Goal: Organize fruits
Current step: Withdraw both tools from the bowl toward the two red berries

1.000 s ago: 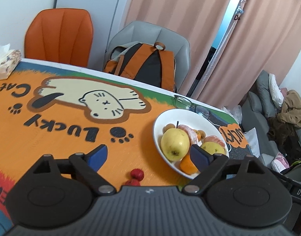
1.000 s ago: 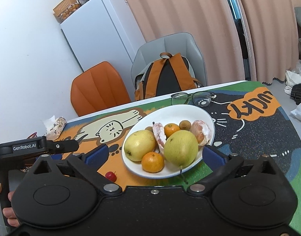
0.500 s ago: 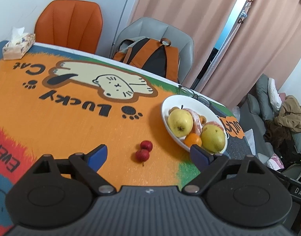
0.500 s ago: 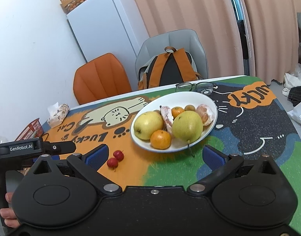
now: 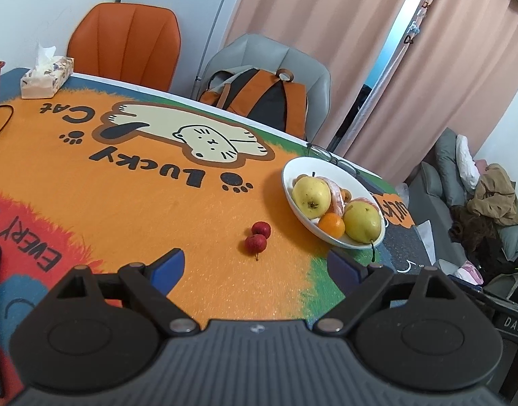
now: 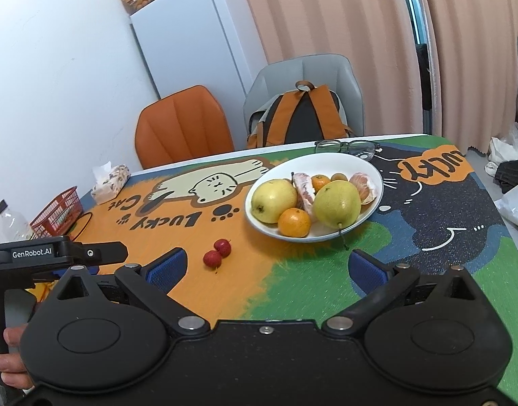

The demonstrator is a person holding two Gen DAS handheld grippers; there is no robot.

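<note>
A white plate on the cat-print tablecloth holds two yellow pears, a mandarin, peeled citrus segments and small brown fruits. Two small red fruits lie on the orange cloth, left of the plate. My left gripper hovers open just short of the red fruits, nothing between its blue pads. My right gripper is open too, held back from the plate, nothing between its pads. In the right wrist view the left gripper's body shows at the left edge, in a person's hand.
Glasses lie behind the plate. A tissue box, a red basket and a plastic bottle stand at the table's far left. An orange chair and a grey chair with a backpack stand behind the table.
Both grippers have drawn back from the plate. The plate looks farther off, and the two red fruits have come fully into view. Both pairs of jaws stayed open.
</note>
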